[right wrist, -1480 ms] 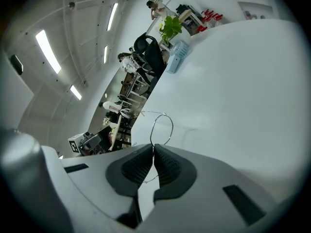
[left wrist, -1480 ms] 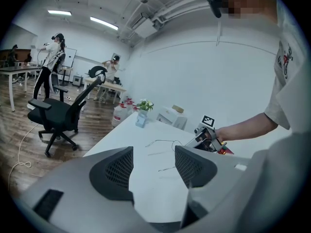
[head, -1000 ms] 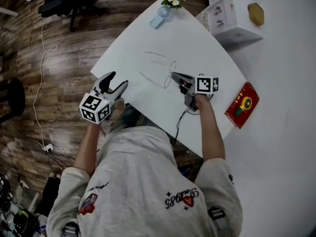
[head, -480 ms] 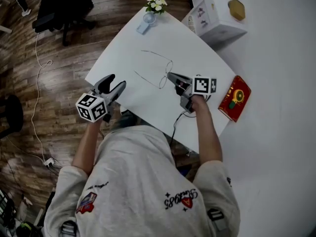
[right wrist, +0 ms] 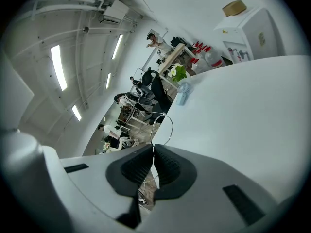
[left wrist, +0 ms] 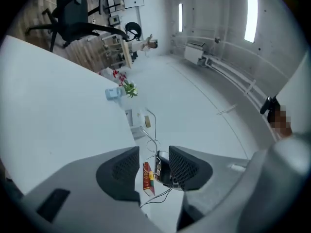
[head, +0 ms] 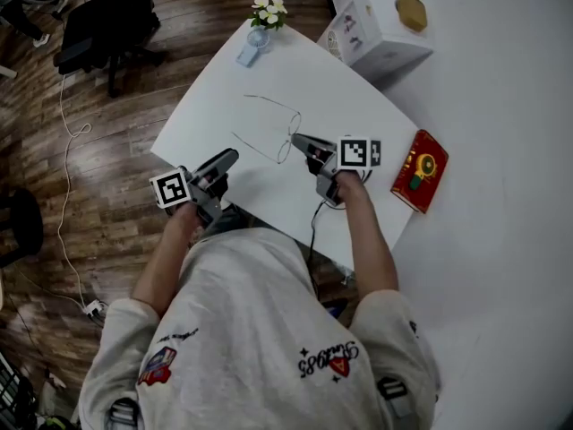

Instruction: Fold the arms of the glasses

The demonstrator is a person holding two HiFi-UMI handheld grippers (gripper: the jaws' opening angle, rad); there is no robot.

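Note:
The thin wire glasses [head: 269,128] lie over the white table [head: 215,106], both arms spread wide toward the left. My right gripper [head: 300,140] is shut on the frame at a lens rim. In the right gripper view the wire loop [right wrist: 164,126] rises from between the closed jaws [right wrist: 153,148]. My left gripper [head: 228,157] hovers at the table's near-left edge, turned on its side. Its jaws are closing with nothing between them. In the left gripper view the gripper [left wrist: 153,154] looks across at the glasses [left wrist: 151,130], still well apart from them.
A white box [head: 380,25] with a yellow object [head: 410,12] on top stands at the back right. A red book [head: 419,170] lies right of my right hand. A small flower vase [head: 260,25] sits at the far corner. An office chair [head: 98,34] stands on the wooden floor.
My left gripper has rolled onto its side, moved right over the table edge, and its jaws have narrowed. The right gripper has risen slightly, still holding the glasses.

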